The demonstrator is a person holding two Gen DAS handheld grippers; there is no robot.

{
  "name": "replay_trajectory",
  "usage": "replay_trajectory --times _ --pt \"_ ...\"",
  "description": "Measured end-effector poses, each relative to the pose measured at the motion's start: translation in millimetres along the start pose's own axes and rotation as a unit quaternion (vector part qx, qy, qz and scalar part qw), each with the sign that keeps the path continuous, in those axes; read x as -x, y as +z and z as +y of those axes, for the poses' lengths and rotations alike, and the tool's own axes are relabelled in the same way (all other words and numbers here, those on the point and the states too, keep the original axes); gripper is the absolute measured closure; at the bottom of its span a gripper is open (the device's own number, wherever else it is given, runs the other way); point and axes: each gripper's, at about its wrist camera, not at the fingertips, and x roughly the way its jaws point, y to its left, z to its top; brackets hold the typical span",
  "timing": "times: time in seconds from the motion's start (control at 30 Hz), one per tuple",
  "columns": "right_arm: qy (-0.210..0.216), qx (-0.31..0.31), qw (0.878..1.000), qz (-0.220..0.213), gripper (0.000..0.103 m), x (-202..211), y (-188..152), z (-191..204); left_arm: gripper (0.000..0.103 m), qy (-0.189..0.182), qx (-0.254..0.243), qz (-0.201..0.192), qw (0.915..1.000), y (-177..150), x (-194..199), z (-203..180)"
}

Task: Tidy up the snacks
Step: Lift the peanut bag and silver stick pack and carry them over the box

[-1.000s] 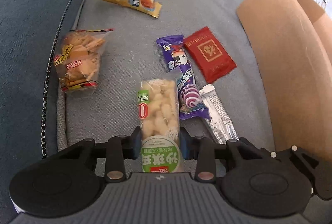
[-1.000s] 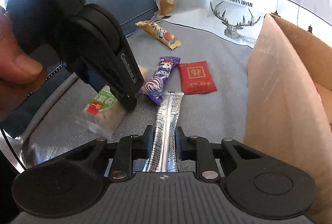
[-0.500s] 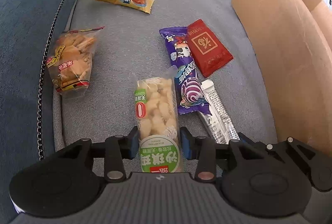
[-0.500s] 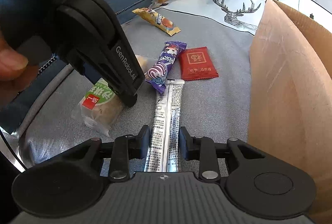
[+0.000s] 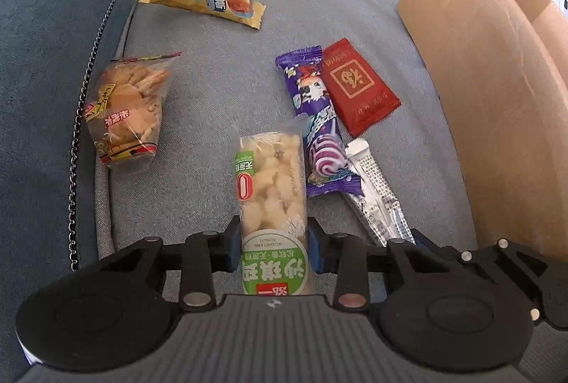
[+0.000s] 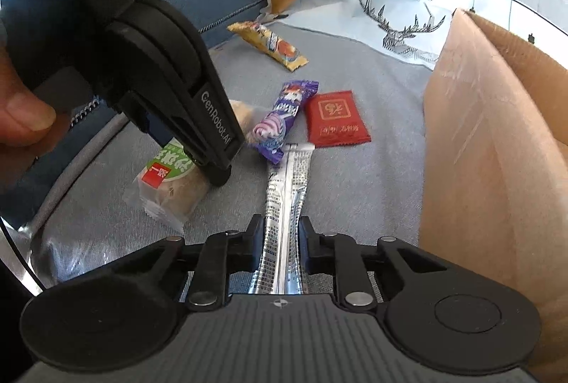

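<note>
My left gripper (image 5: 273, 242) is shut on a clear puffed-rice bar packet with a green label (image 5: 271, 191), which lies on the grey sofa cushion; the packet also shows in the right wrist view (image 6: 170, 180) under the left gripper's black body. My right gripper (image 6: 281, 242) is shut on a silver stick sachet (image 6: 287, 202), which also shows in the left wrist view (image 5: 376, 195). A purple lollipop wrapper (image 5: 316, 120) and a red packet (image 5: 358, 88) lie just beyond. A cardboard box (image 5: 497, 92) stands to the right.
A bag of crackers (image 5: 126, 113) lies at the left by the cushion seam and a yellow snack bar (image 5: 206, 1) lies farther back. A blue sofa arm (image 5: 46, 63) rises on the left. Deer-print cushions (image 6: 401, 14) stand behind.
Both grippers stay closed on their packets. Both views have shifted slightly; the packets still rest on the cushion.
</note>
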Motion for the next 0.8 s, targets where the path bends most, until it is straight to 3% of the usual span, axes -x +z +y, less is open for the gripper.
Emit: replay_trajectory --times 0.4,0.8 --pt "-0.008 0.004 0.999 -0.048 0.085 33 -2 0 0.064 -0.015 0.035 -0.087 0.9955 -4 46 11" --pt "-0.019 0.013 0.994 -0.107 0.085 71 13 0 0.063 -0.017 0.089 -0.179 0.9797 3 96 17"
